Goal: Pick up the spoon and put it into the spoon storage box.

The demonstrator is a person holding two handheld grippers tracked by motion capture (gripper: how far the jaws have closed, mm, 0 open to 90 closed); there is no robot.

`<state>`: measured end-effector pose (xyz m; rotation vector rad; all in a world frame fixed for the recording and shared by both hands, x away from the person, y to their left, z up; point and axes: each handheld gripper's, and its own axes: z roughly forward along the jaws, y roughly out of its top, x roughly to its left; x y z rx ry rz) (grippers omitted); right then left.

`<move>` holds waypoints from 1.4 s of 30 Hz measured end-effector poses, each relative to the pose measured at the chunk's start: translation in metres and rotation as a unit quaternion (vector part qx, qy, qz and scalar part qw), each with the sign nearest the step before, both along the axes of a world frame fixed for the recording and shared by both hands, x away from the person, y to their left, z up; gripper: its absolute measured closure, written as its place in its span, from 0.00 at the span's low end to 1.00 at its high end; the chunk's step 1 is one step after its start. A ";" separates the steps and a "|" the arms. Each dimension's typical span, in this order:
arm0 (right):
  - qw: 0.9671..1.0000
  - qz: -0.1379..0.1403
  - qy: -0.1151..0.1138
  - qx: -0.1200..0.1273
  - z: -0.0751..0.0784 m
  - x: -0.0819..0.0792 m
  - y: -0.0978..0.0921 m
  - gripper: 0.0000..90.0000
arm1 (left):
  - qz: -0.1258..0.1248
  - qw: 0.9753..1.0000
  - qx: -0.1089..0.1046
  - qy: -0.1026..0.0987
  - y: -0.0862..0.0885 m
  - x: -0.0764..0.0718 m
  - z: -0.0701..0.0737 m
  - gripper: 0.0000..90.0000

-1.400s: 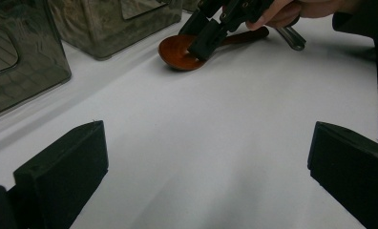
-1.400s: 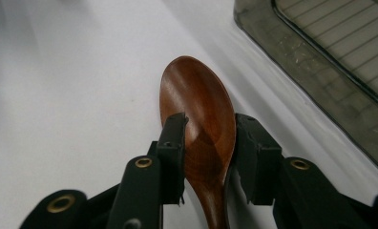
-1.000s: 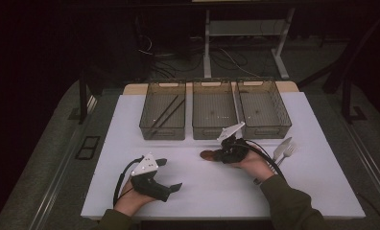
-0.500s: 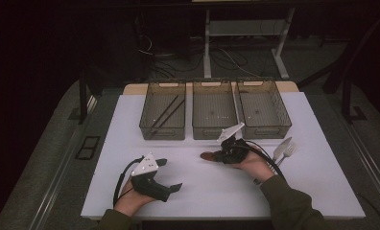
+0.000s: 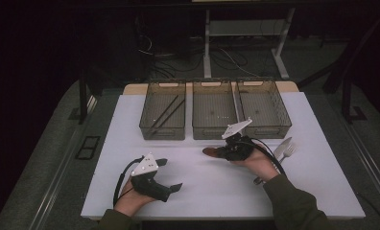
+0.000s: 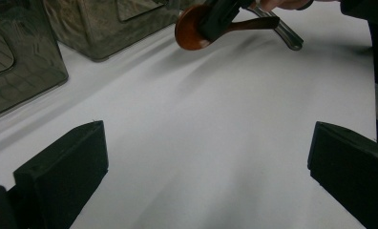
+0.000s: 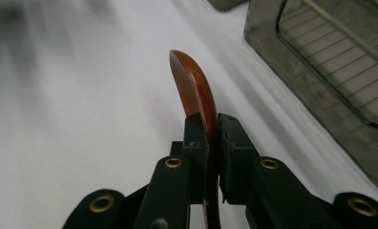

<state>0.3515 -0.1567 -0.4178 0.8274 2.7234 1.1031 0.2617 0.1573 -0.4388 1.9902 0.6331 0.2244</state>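
Observation:
My right gripper (image 5: 221,151) is shut on a brown wooden spoon (image 5: 210,152) and holds it just over the white table, in front of the middle bin (image 5: 214,128). In the right gripper view the jaws (image 7: 213,138) pinch the wooden spoon (image 7: 193,90) edge-on, its bowl pointing away. My left gripper (image 5: 169,174) rests near the front left of the table, open and with nothing in it. In the left gripper view its jaws (image 6: 206,176) stand wide apart over bare white table, with the wooden spoon (image 6: 189,33) held farther off.
Three clear dark bins stand in a row at the back: the left bin (image 5: 162,129) holds thin dark sticks, the right bin (image 5: 269,130) looks bare. A metal fork and spoon (image 5: 284,148) lie right of my right hand. The white table top (image 5: 217,187) ends near the front.

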 end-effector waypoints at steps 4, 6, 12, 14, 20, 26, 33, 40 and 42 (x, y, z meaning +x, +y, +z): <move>1.000 -0.004 -0.008 0.014 0.011 -0.001 -0.003 0.91 | -0.001 1.000 -0.001 -0.001 0.000 0.000 0.000 0.00; 1.000 -0.009 -0.012 0.020 0.018 -0.002 -0.004 0.91 | -0.001 1.000 -0.003 -0.001 0.000 0.000 0.001 0.00; 0.998 -0.018 -0.034 0.048 0.046 0.001 -0.009 0.91 | -0.001 1.000 -0.004 -0.002 0.001 0.000 0.001 0.00; 0.998 -0.026 -0.039 0.049 0.054 0.006 -0.009 0.91 | -0.002 1.000 -0.004 -0.002 0.000 0.000 0.001 0.00; 0.995 -0.053 -0.051 0.060 0.073 0.028 -0.007 0.91 | -0.003 1.000 -0.010 -0.002 0.000 0.001 0.001 0.00; 0.993 -0.083 -0.049 0.064 0.081 0.055 -0.002 0.91 | -0.003 1.000 -0.013 -0.001 0.000 0.001 0.001 0.00; 0.989 -0.117 -0.047 0.073 0.081 0.086 0.004 0.91 | -0.007 1.000 -0.011 0.001 -0.001 0.001 0.001 0.00; 0.986 -0.141 -0.045 0.079 0.080 0.112 0.014 0.91 | -0.012 1.000 -0.011 -0.001 -0.003 0.001 0.001 0.00; 0.986 -0.143 -0.045 0.077 0.079 0.117 0.017 0.91 | -0.013 1.000 -0.011 -0.001 -0.004 0.001 0.001 0.00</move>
